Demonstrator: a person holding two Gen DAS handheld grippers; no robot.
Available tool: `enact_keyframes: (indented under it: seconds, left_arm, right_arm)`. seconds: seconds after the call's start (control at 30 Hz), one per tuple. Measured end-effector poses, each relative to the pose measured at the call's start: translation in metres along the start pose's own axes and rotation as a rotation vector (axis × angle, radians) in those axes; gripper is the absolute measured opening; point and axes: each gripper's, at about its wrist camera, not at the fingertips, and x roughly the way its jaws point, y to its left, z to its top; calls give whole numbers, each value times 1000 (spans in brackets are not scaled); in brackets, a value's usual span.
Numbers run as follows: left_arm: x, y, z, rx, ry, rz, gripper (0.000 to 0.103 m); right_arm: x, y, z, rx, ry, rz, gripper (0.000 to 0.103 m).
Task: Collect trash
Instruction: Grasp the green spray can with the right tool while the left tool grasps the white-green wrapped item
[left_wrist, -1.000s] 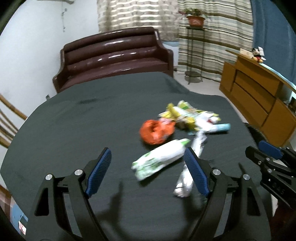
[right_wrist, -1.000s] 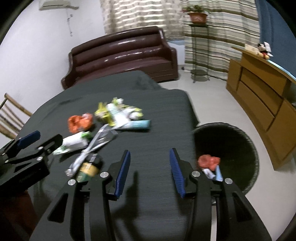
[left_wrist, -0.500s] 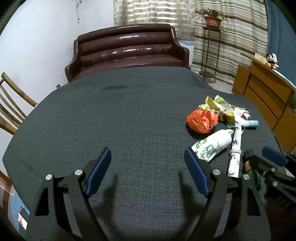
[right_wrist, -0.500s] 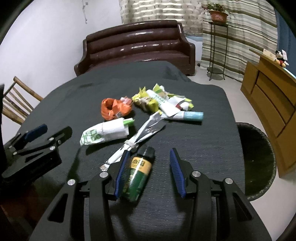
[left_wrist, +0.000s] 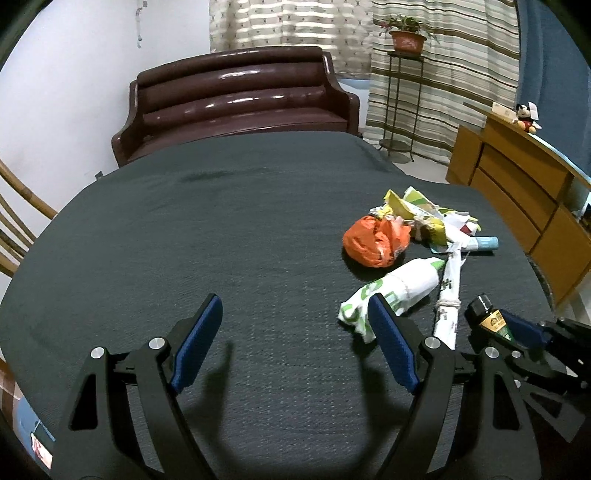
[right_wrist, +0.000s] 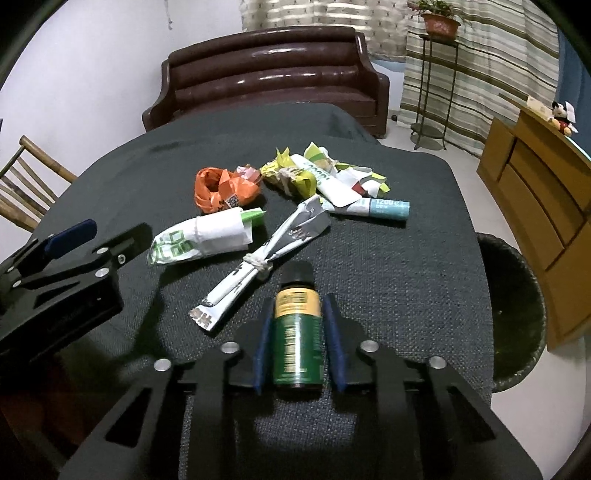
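A green bottle (right_wrist: 297, 332) with a black cap and yellow label lies on the dark tablecloth (right_wrist: 406, 280). My right gripper (right_wrist: 298, 301) has it between its blue pads; the jaws are closing and the pads touch its sides. Beyond it lie a tied paper strip (right_wrist: 258, 258), a white-green wrapper (right_wrist: 199, 240), an orange bag (right_wrist: 225, 190), a blue-ended tube (right_wrist: 376, 208) and yellow-green wrappers (right_wrist: 314, 173). My left gripper (left_wrist: 294, 306) stands open over bare cloth, left of the white-green wrapper (left_wrist: 391, 291). The dark bin (right_wrist: 517, 295) stands on the floor at the table's right.
A brown leather sofa (right_wrist: 273, 77) stands behind the table. A wooden chair (right_wrist: 29, 184) is at the left edge. A wooden cabinet (right_wrist: 543, 206) and a plant stand (right_wrist: 432, 85) are on the right.
My right gripper swung from the bin side over to the trash pile and closed around the green bottle. My left gripper shifted left off the pile and stayed open.
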Motion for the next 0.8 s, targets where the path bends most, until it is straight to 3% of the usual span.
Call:
enact_keyframes:
  seconds: [0.4, 0.8]
  left_arm:
    - [10, -25, 8, 86, 14, -56, 79]
    - [42, -48, 21, 171, 92, -127, 79]
  right_arm:
    - [-1, -25, 6, 55, -33, -28, 25]
    - [2, -47, 10, 87, -34, -14, 25]
